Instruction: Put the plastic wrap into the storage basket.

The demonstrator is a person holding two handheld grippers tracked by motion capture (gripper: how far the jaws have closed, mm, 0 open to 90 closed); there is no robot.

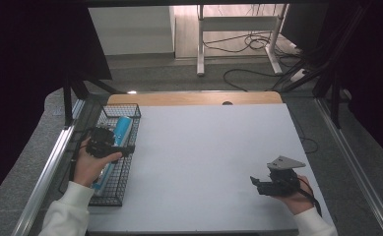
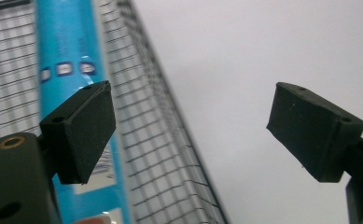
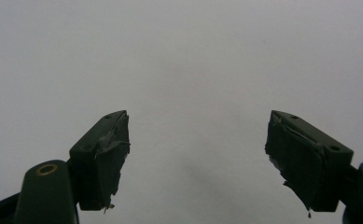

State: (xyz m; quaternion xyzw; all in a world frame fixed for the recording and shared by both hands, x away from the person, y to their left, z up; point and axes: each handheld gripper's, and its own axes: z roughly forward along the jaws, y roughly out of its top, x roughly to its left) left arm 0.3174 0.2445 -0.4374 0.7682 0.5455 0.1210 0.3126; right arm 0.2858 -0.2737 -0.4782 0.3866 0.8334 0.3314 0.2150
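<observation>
While the left claw [image 1: 128,150] hangs spread wide and empty over the right rim of the wire basket [image 1: 111,195], the blue tube [image 2: 69,60] lies lengthwise inside it, free of the pads. If that hand drifts down, I'd expect a jaw to snag the mesh rim and drag the basket along the counter [image 1: 204,162]. Well apart at the near right, the right claw [image 1: 253,181] is spread and empty too, over bare counter.
</observation>
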